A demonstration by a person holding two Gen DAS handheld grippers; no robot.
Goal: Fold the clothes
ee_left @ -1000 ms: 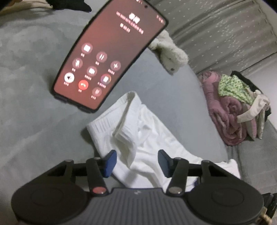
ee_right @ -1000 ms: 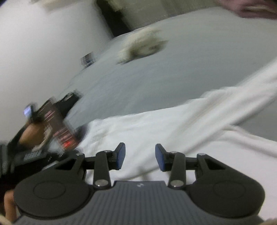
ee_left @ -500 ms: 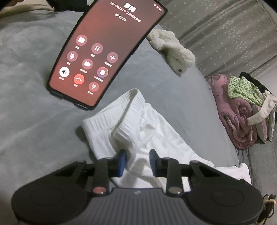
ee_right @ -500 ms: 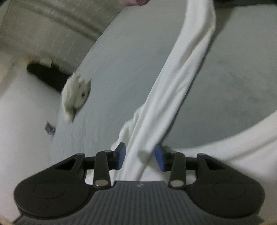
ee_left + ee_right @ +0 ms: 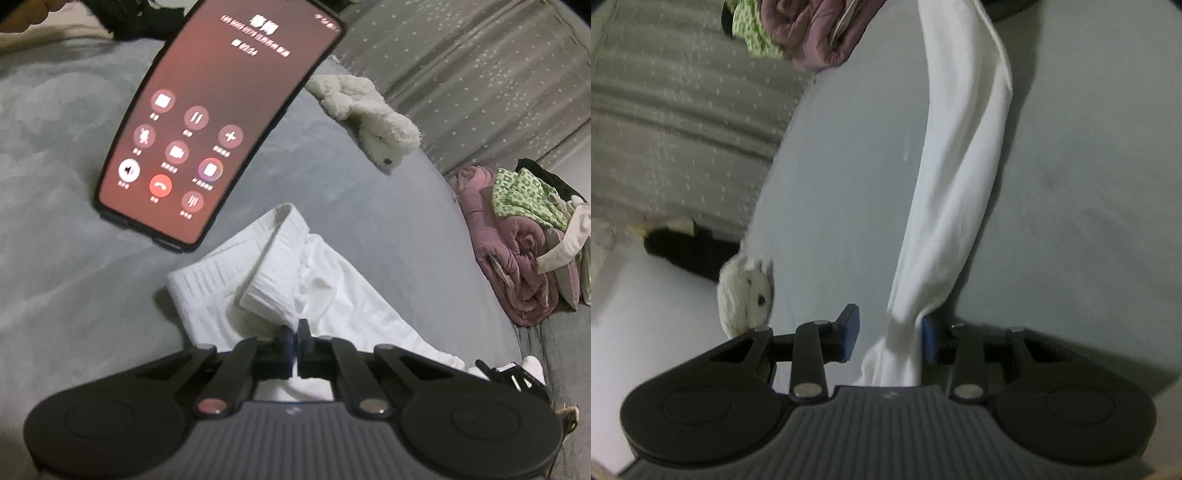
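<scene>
While the left gripper has its blue pads pressed together on a fold of the white trousers, the ribbed waistband lies bunched just ahead of its tips on the grey bed. Up and to the left of that gripper a phone with a red call screen stands tilted above the bed; a white plush toy lies farther ahead to the right, and a pile of clothes sits far right. The right gripper is closing with a trouser leg between its pads, touching the right pad and clear of the left.
</scene>
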